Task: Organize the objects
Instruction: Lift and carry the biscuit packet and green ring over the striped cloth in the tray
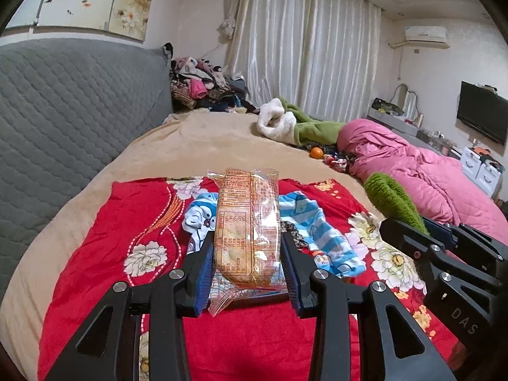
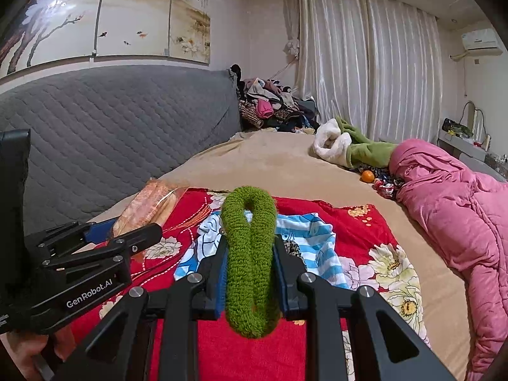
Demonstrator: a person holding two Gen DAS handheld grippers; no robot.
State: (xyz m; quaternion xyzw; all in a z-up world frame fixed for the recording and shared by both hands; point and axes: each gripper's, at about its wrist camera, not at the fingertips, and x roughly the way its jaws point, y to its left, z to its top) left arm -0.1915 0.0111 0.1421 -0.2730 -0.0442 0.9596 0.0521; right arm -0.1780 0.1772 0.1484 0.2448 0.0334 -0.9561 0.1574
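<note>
My left gripper [image 1: 247,247] is shut on a clear orange-printed snack packet [image 1: 246,222] and holds it above a red flowered cloth [image 1: 133,222] on the bed. My right gripper [image 2: 249,254] is shut on a fuzzy green looped band [image 2: 249,247] over the same red cloth [image 2: 349,219]. A blue-and-white striped cartoon garment [image 1: 312,222] lies on the cloth under both grippers; it also shows in the right wrist view [image 2: 314,238]. The right gripper [image 1: 444,254] with the green band [image 1: 392,200] shows at the right of the left wrist view. The left gripper and packet [image 2: 149,206] show at left.
A tan bedsheet [image 1: 206,139] covers the bed, with a grey quilted headboard [image 1: 63,111] at left. A pink quilt [image 1: 412,162], a green-and-white plush garment [image 1: 292,120], an orange [image 1: 316,152] and small wrapped items lie at the far right. A clothes pile [image 1: 203,82] sits behind.
</note>
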